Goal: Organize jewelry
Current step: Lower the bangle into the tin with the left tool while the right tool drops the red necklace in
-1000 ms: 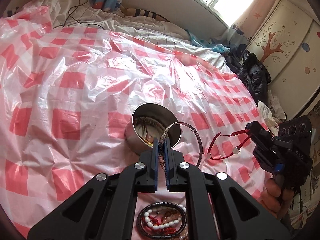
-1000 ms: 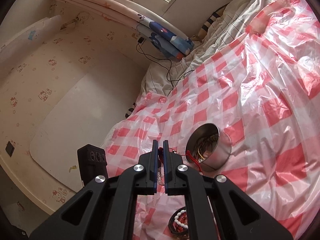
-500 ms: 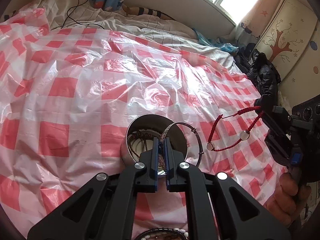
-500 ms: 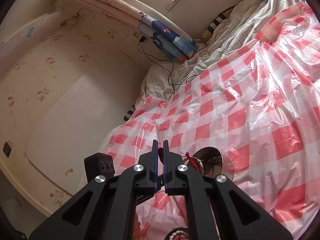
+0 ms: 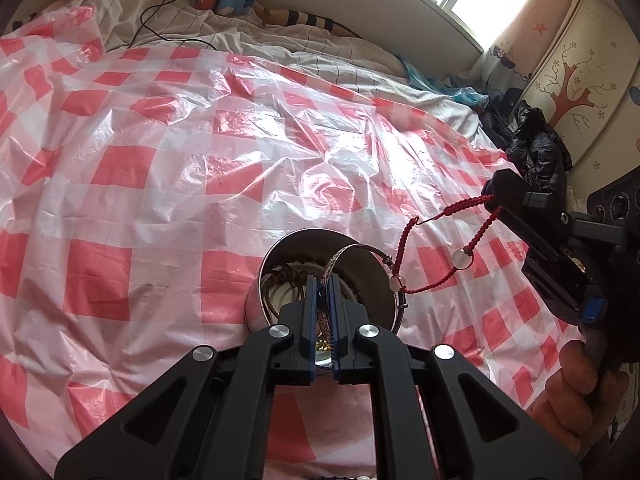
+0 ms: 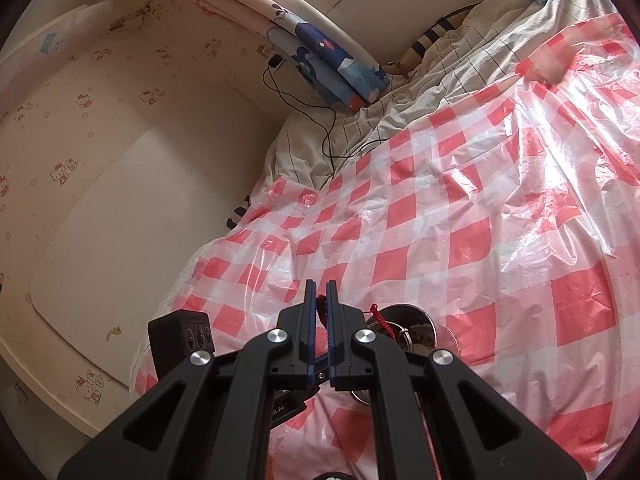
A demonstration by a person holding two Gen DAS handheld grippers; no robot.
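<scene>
1. The left gripper [image 5: 323,286], low centre of its own view, is clamped on a patterned bangle [image 5: 360,249] that arcs over the mouth of a steel tin [image 5: 384,280] on the red-checked plastic sheet [image 5: 140,200].
2. The right gripper [image 5: 493,202], at the right edge of that view, is pinched shut on a red cord bracelet [image 5: 404,240] whose loop hangs free just right of the tin.
3. The bangle looks stiff and light, so a grip on its band should hold it.
4. The cord is limp, will probably swing and may snag; it is best held near the knot.
5. Count: one tin, one bangle, one cord bracelet carrying two pale beads [image 5: 462,258], and more jewelry lying inside the tin.
</scene>
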